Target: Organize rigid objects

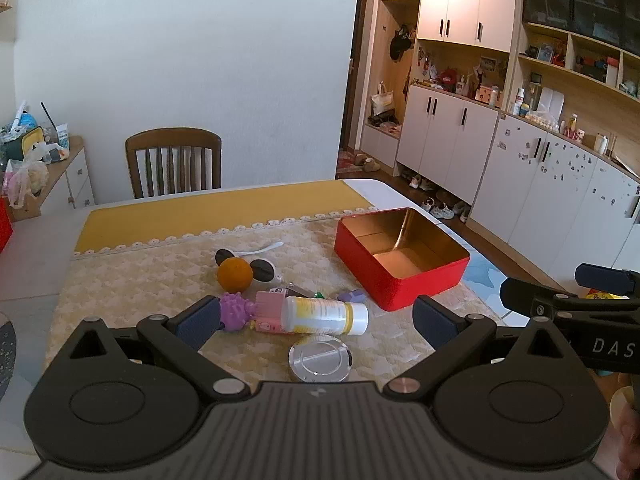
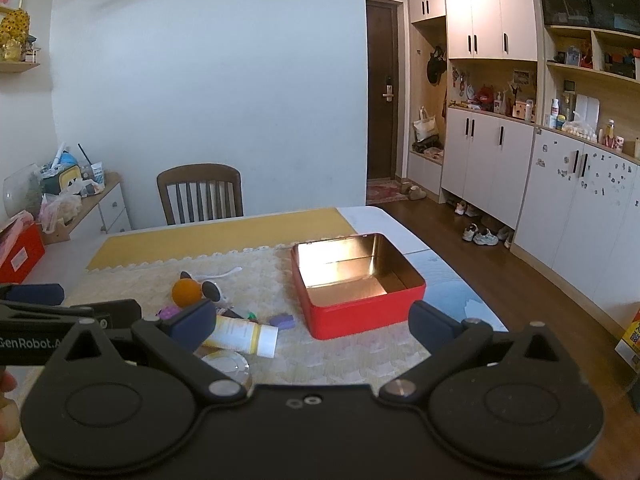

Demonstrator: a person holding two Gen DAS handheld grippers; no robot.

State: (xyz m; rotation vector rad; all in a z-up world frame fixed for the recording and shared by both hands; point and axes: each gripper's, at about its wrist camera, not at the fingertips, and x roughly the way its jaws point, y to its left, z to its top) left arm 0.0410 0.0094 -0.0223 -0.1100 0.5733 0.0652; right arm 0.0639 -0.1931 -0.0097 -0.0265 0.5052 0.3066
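The loose things lie crowded together on the mat [image 1: 168, 280], and that crowding is the likely trouble: the bottle [image 1: 324, 315] lies on its side against the pink block [image 1: 269, 312] and just behind the round lid [image 1: 320, 361], so a finger coming down on one could nudge its neighbour, and the bottle would probably roll. The orange [image 1: 234, 275] sits on the sunglasses [image 1: 262, 268] and may roll off if either is pulled. The spiky ball [image 1: 237, 309] touches the block too. The tin [image 1: 400, 258] stands open and empty at the right of the pile, near the table's edge, so a hard drop against its wall might shove it outward. The two grippers also hang close side by side and could knock each other. The left gripper [image 1: 316, 318] is spread wide above the pile, gripping nothing; its left finger overlaps the ball in view, but contact cannot be told. The right gripper [image 2: 312, 322] is likewise wide and empty, aimed towards the tin.
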